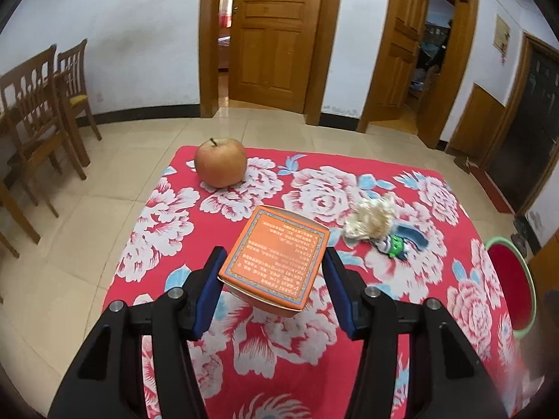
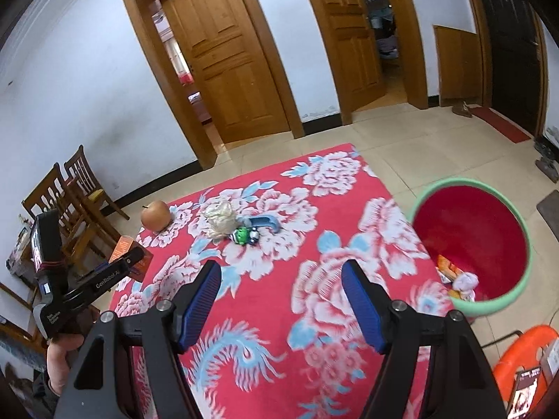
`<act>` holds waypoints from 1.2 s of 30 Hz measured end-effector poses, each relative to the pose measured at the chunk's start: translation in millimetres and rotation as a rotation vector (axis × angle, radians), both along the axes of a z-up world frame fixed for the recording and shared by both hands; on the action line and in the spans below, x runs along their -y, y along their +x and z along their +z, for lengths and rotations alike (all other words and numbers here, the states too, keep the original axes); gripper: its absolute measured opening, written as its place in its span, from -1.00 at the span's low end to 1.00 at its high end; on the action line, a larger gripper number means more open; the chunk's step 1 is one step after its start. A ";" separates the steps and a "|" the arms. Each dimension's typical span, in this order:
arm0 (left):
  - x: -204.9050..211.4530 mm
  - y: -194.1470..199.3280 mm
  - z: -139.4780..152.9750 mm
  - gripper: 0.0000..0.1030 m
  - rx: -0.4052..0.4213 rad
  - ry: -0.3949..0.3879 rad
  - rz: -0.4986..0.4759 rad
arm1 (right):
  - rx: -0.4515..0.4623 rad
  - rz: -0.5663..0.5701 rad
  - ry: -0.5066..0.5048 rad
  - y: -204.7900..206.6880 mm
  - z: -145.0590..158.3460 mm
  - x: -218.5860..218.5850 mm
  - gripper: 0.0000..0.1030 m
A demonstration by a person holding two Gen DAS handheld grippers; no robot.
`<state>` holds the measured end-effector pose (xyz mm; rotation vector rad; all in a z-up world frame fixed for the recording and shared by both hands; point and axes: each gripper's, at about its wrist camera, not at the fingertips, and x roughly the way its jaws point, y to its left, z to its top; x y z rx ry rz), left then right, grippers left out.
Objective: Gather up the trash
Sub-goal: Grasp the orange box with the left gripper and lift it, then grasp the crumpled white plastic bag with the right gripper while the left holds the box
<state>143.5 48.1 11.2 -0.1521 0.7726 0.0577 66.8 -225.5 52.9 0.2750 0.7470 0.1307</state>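
My left gripper (image 1: pixel 273 260) is shut on an orange printed box (image 1: pixel 279 255), holding it tilted above the red floral tablecloth (image 1: pixel 314 331). Further back on the cloth lie a crumpled white tissue (image 1: pixel 370 218), a green wrapper (image 1: pixel 394 244) and a blue object (image 1: pixel 414 235). In the right wrist view my right gripper (image 2: pixel 281 272) is open over the cloth with nothing between its blue pads (image 2: pixel 206 289). The left gripper (image 2: pixel 129 262) with the box (image 2: pixel 122 246) shows at the left there. A red bin with a green rim (image 2: pixel 454 183) stands to the right of the table and has wrappers and a tissue (image 2: pixel 463 281) inside.
An apple (image 1: pixel 220 162) sits at the table's far left corner. Wooden chairs (image 1: pixel 42 104) stand by the left wall. An orange plastic stool (image 2: pixel 517 352) is at the near right beside the bin. A person's hand (image 2: pixel 63 356) grips the left tool. Tiled floor surrounds the table.
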 end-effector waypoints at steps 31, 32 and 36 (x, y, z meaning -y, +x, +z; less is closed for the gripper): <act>-33.1 23.3 -45.7 0.09 -0.017 -0.014 0.123 | -0.086 0.173 -0.031 141.1 -67.4 -114.7 0.16; -33.4 23.6 -46.1 0.09 -0.019 -0.015 0.124 | -0.093 0.175 -0.025 143.9 -69.4 -115.3 0.12; -33.5 24.7 -48.5 0.09 -0.028 -0.015 0.124 | -0.119 0.179 -0.026 152.0 -78.3 -118.7 -0.20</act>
